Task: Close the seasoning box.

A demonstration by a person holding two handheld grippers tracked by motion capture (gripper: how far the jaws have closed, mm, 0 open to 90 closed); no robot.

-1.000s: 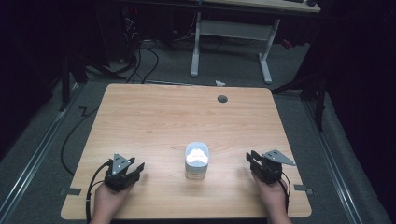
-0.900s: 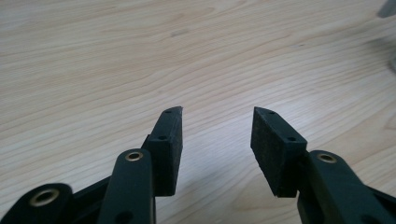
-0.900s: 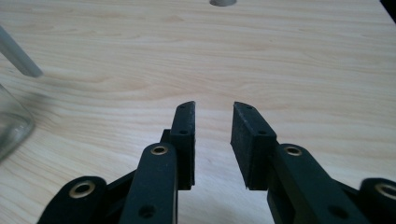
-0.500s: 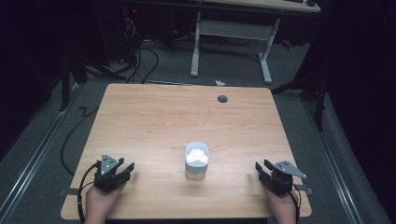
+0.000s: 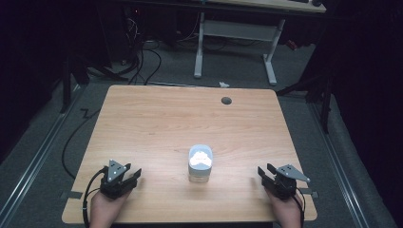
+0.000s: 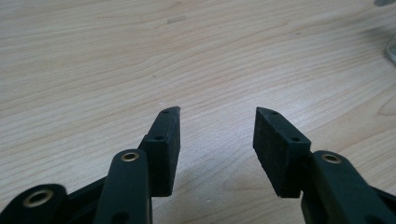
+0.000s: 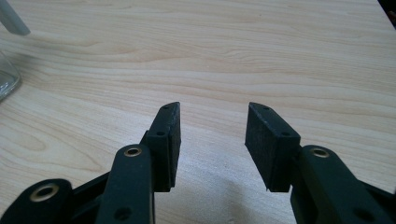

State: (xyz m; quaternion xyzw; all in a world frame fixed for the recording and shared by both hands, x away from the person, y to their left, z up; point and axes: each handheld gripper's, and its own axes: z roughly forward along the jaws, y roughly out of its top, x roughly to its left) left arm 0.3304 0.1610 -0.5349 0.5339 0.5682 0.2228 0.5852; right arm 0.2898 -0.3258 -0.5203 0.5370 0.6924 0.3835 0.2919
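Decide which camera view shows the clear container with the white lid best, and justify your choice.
The high view: the whole container stands on the table between the two grippers, its white lid visible. The left gripper view catches only a sliver of its glassy edge at the right border; the right gripper view shows part of its clear wall at the left.

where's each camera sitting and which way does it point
High view: fixed above the person's side, looking forward and down on the wooden table; both hands with the left claw and right claw enter at the bottom, the clear jar between them.
Left gripper view: rides the left claw, looking low along its open jaws across the tabletop.
Right gripper view: rides the right claw, same low look, jaws open.
Shared: both gripper views catch an edge of the jar, which stands whole in the high view.
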